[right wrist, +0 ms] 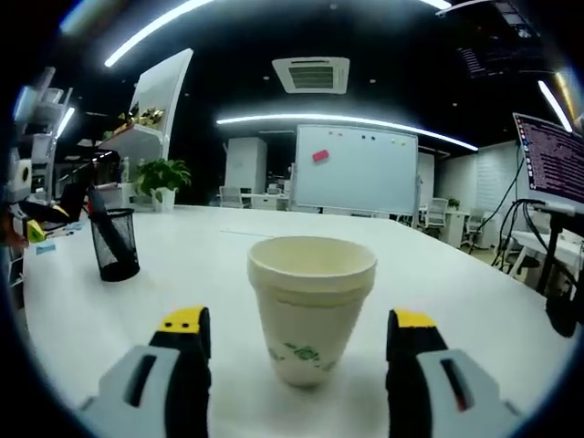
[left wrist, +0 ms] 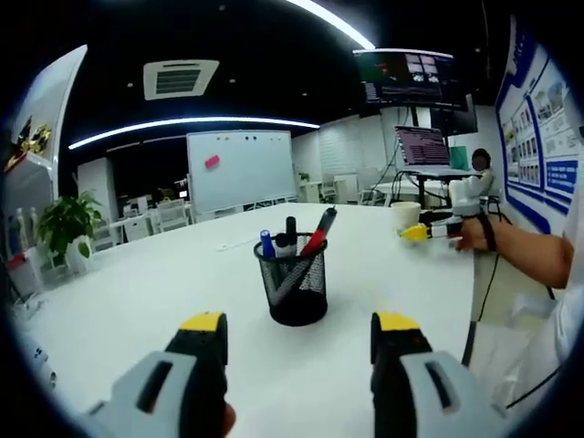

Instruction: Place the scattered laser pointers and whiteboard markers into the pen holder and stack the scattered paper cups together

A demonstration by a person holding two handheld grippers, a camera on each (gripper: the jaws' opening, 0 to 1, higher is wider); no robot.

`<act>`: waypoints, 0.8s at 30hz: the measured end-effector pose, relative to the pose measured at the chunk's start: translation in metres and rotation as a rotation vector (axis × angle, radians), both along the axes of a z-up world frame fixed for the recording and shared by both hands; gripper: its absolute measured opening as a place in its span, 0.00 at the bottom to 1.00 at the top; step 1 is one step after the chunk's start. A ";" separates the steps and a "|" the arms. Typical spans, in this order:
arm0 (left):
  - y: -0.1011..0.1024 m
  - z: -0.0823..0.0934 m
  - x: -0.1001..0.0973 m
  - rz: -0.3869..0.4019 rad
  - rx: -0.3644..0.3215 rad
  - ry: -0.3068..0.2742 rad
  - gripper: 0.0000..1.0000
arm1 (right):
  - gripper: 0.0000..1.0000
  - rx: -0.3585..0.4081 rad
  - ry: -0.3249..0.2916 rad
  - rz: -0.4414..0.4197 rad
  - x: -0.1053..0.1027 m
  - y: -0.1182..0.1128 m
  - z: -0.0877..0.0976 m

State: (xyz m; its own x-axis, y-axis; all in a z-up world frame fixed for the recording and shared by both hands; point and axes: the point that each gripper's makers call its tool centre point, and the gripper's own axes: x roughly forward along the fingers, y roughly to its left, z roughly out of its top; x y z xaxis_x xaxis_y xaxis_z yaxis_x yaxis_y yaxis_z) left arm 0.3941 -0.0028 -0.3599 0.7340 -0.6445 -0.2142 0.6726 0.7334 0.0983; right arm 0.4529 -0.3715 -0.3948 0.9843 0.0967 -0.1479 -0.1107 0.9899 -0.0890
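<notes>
A: Where is the left gripper (left wrist: 297,330)?
B: Its jaws are spread wide with nothing between them. The black mesh pen holder (left wrist: 292,282) stands just past them on the white table (left wrist: 137,283), with markers (left wrist: 318,231) sticking up out of it.
A: And the right gripper (right wrist: 297,330)?
B: Its jaws are spread wide too. A white paper cup (right wrist: 310,306) stands upright between them, not touched. The pen holder (right wrist: 115,242) is far off to the left. A whiteboard (right wrist: 354,171) stands far back.
</notes>
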 end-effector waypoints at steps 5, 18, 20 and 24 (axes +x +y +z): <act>0.001 -0.001 -0.002 -0.004 0.009 0.004 0.64 | 0.79 -0.033 0.006 0.021 0.001 0.002 0.000; 0.005 -0.004 -0.004 0.000 0.022 0.014 0.63 | 0.69 0.003 0.017 0.014 0.004 0.004 -0.005; 0.005 -0.004 -0.004 0.001 0.023 0.013 0.63 | 0.68 0.003 0.017 0.015 0.004 0.004 -0.005; 0.004 -0.003 -0.004 -0.001 0.023 0.011 0.63 | 0.62 0.009 0.019 0.004 0.004 0.001 -0.006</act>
